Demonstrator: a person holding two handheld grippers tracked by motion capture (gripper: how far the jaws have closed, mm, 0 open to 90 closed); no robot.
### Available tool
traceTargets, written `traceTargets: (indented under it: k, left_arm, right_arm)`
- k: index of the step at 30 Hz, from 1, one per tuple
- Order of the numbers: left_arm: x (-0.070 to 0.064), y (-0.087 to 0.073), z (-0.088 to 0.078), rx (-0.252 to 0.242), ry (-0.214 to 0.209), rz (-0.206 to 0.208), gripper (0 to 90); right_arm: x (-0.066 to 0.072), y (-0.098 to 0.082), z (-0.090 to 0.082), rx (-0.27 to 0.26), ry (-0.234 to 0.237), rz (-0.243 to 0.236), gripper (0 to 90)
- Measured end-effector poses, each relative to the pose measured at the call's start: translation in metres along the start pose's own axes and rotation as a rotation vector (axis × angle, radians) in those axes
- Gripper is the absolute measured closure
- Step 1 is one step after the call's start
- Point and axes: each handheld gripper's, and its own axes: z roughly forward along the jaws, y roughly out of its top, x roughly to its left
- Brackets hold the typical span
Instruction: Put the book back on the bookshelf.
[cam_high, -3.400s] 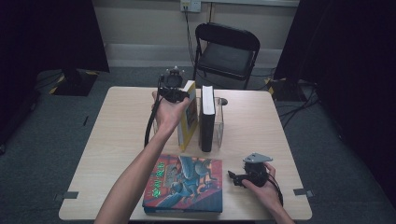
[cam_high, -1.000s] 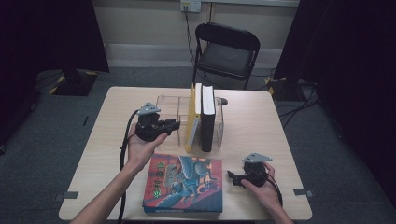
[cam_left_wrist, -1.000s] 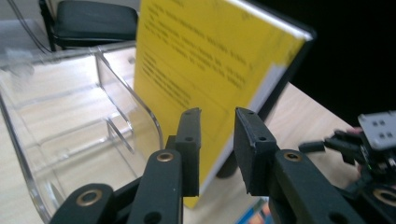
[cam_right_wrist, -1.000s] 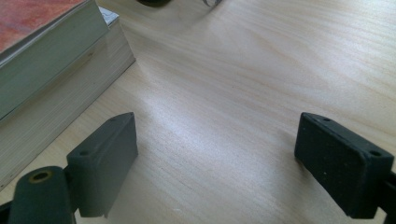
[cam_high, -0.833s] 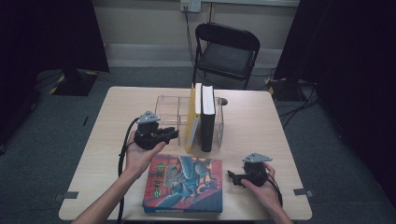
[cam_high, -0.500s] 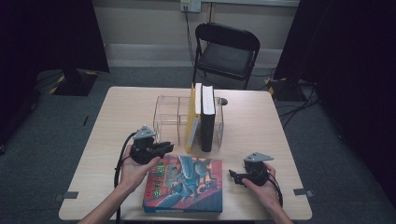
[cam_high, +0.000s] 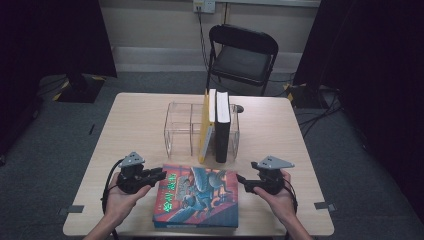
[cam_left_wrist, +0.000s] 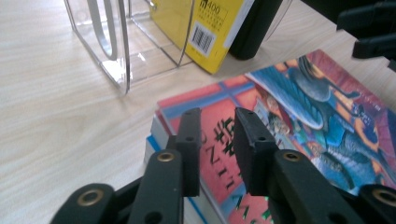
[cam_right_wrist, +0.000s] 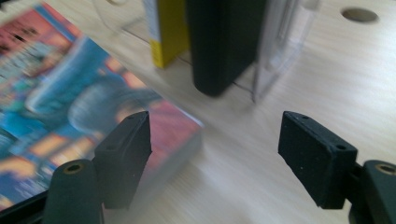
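Fingers nearly closed and empty, our left gripper (cam_high: 159, 174) has dropped from the clear rack (cam_high: 186, 127) to the colourful book's (cam_high: 200, 196) left edge on the worktop, while our right gripper (cam_high: 241, 180), open, flanks it: we judge a 2-handed lift next.

We see a table (cam_high: 135, 120) with a clear rack (cam_high: 182, 127) at its middle, two upright books (cam_high: 217, 125) in its right compartment. A large book (cam_high: 197, 197) lies flat before it, a hand-held gripper at each side: left (cam_high: 159, 175), right (cam_high: 241, 182). A chair (cam_high: 242, 55) stands behind the table.
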Motion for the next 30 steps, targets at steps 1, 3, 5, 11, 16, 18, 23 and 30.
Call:
traceTargets:
  k: [1,3,5,11,16,18,23,30]
  left_arm:
    - [0.001,-0.002,0.001,0.008,0.002,-0.002,70.5]
    - [0.003,-0.006,0.001,0.02,-0.007,-0.014,67.4]
    - [0.005,-0.01,0.001,0.028,0.009,-0.01,65.2]
    - [0.007,-0.016,0.005,0.049,-0.001,-0.019,60.5]
    - [0.0,-0.018,0.01,0.073,0.004,0.018,61.5]
    - [0.001,-0.019,0.011,0.069,0.003,0.022,61.1]
    - [0.002,-0.02,0.013,0.058,-0.005,-0.001,58.0]
    - [-0.001,-0.018,0.017,0.073,-0.005,-0.007,57.6]
  right_arm:
    - [0.003,0.004,0.002,-0.006,0.008,-0.014,25.6]
    - [0.01,0.011,0.006,-0.014,0.03,-0.031,25.6]
    - [0.015,0.015,0.013,-0.007,0.057,-0.044,25.6]
    - [0.023,0.014,0.038,0.029,0.109,-0.061,25.6]
    - [0.026,0.009,0.052,0.062,0.137,-0.071,25.8]
    - [0.026,0.007,0.055,0.069,0.172,-0.048,25.8]
    - [0.027,0.006,0.056,0.067,0.18,-0.051,26.1]
    - [0.028,0.005,0.053,0.089,0.176,-0.033,27.3]
